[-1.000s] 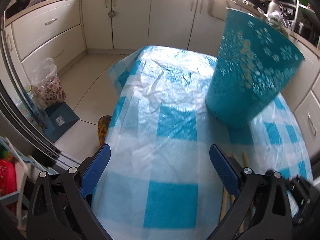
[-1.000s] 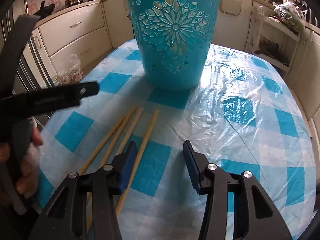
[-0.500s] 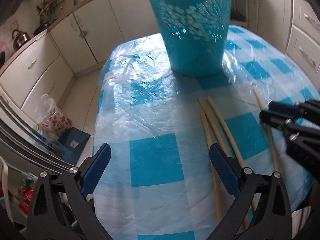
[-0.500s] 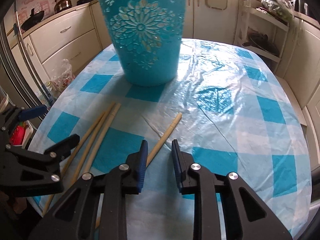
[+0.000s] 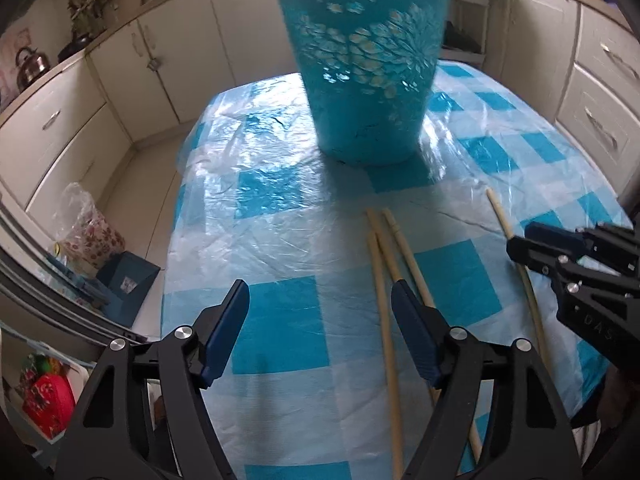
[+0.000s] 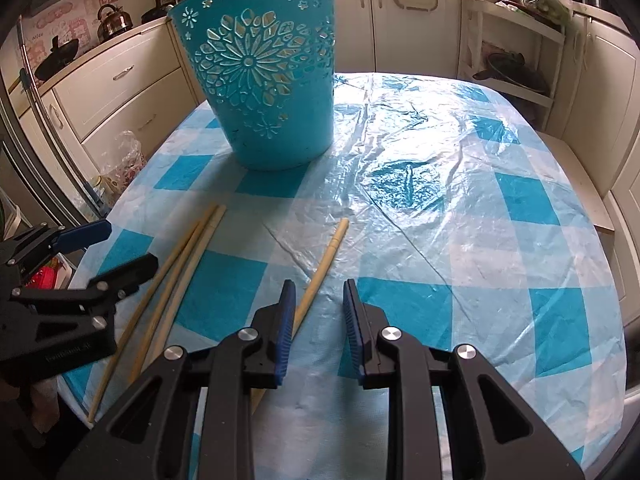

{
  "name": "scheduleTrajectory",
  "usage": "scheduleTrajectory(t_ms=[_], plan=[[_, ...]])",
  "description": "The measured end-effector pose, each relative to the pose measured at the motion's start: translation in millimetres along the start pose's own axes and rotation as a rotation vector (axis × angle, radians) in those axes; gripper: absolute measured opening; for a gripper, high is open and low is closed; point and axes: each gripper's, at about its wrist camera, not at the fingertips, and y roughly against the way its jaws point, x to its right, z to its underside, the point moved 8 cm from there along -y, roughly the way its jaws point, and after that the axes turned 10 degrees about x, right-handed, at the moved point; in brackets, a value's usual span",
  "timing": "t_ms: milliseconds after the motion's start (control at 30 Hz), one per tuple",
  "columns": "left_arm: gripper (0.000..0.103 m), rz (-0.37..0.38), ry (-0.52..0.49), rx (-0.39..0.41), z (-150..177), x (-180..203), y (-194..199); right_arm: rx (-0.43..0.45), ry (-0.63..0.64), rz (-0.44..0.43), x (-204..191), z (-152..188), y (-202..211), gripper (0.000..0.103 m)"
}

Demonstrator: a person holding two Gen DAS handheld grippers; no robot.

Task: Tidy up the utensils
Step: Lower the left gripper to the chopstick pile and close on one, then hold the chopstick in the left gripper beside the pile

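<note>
Right tool [image 6: 318,312] hovers, part-closed and empty, over a lone stick [image 6: 320,268]; left tool [image 5: 320,320], closing, grips nothing.
Light, stiff, slick on the desk [image 6: 460,208]: pinch mid-shaft.

I see daylight coming from behind the turquoise basket [image 6: 266,92], bright enough to shine through its cut-out flower pattern in the right wrist view. Just right of the basket, the plastic cover on the table [image 6: 440,184] throws back broad white glare, washing out the checks there. The basket casts a soft shadow on its near side. In the left wrist view the basket [image 5: 366,68] is smeared by motion blur, its rim especially, while the cloth nearer me stays fairly sharp. Both views bend strongly: cabinets [image 5: 60,128] left of the basket curve, and the corners fall to black vignette. Exposure overall is even, slightly cool.
</note>
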Motion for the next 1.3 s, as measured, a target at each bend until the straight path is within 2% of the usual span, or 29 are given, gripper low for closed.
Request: scheduleTrajectory(t_ms=[133, 200, 267, 300, 333, 400, 467, 633, 933, 1000, 1200, 1300], plan=[[0.068, 0.003, -0.006, -0.018, 5, 4, -9, -0.002, -0.004, -0.006, 1, 0, 0, 0.025], [0.063, 0.022, 0.017, -0.018, 4, 4, -12, -0.002, -0.006, -0.008, 2, 0, 0, 0.025], [0.048, 0.034, 0.033, -0.014, 1, 5, -14, -0.002, -0.008, -0.009, 2, 0, 0, 0.025], [0.036, 0.044, 0.042, -0.01, -1, 7, -16, -0.002, -0.01, -0.009, 2, -1, 0, 0.025], [0.03, 0.053, 0.05, -0.008, -3, 9, -18, -0.002, -0.013, -0.01, 3, -1, 0, 0.025], [0.011, 0.058, 0.062, -0.003, -7, 12, -21, -0.002, -0.025, -0.015, 4, -1, -1, 0.026], [0.005, 0.068, 0.099, 0.008, -12, 15, -28, 0.0, -0.03, -0.011, 6, -2, -1, 0.026], [0.005, 0.077, 0.226, 0.011, -20, 1, -39, 0.004, -0.031, -0.008, 7, -3, -2, 0.027], [0.005, 0.152, 0.31, -0.042, -17, -14, -40, -0.001, 0.006, -0.028, -2, -6, -7, 0.027], [0.006, 0.148, 0.298, -0.047, -16, -14, -39, 0.001, 0.023, -0.034, -7, -7, -7, 0.027], [0.006, 0.112, 0.165, -0.043, -16, -7, -37, -0.004, 0.015, -0.032, -8, -8, -9, 0.027], [0.005, 0.103, 0.133, -0.032, -18, -4, -39, -0.004, 0.014, -0.034, -8, -8, -9, 0.027]])
